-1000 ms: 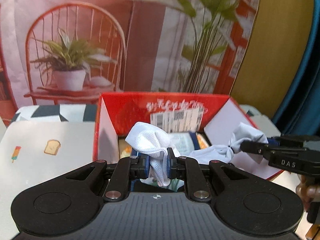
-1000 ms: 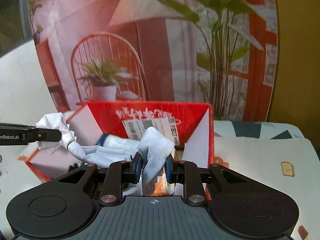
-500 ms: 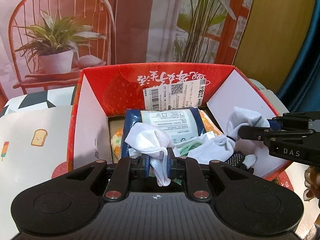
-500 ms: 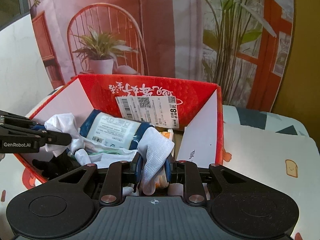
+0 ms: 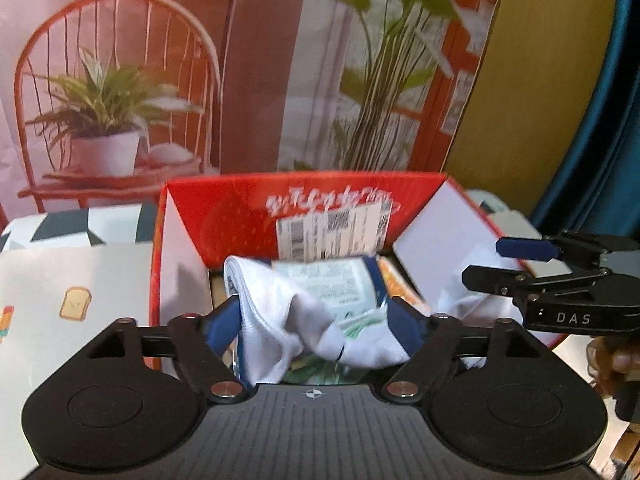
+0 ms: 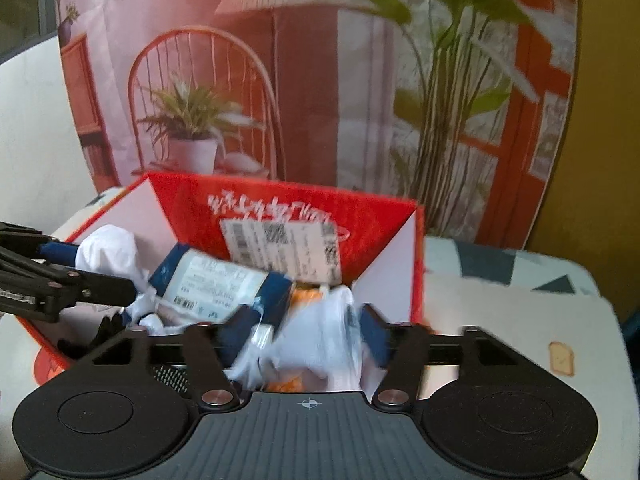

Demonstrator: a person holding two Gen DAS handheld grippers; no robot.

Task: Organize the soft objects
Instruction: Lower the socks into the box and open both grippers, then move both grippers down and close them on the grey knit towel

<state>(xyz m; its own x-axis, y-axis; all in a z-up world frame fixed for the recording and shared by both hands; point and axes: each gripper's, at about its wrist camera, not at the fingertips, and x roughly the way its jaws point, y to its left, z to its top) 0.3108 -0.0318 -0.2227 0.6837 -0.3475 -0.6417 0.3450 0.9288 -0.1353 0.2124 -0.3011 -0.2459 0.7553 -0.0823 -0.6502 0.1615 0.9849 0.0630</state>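
Note:
A white cloth (image 5: 280, 320) lies loose in the red cardboard box (image 5: 240, 204), draped between my fingers. My left gripper (image 5: 316, 320) is open at the box's near edge, the cloth's left end sagging between its jaws. My right gripper (image 6: 308, 328) is open too, over the cloth's other end (image 6: 320, 340). In the left wrist view the right gripper (image 5: 516, 264) shows at the right, jaws apart. In the right wrist view the left gripper (image 6: 92, 268) shows at the left beside a white bunch (image 6: 108, 252).
The box (image 6: 416, 264) also holds a blue and white packet (image 5: 340, 280), seen too in the right wrist view (image 6: 216, 284), and orange items. It stands on a table with a patterned mat (image 5: 60, 300). A printed backdrop rises behind.
Both grippers have opened and let go of the white cloth, which has dropped into the box. Both views have tilted up and drawn back slightly.

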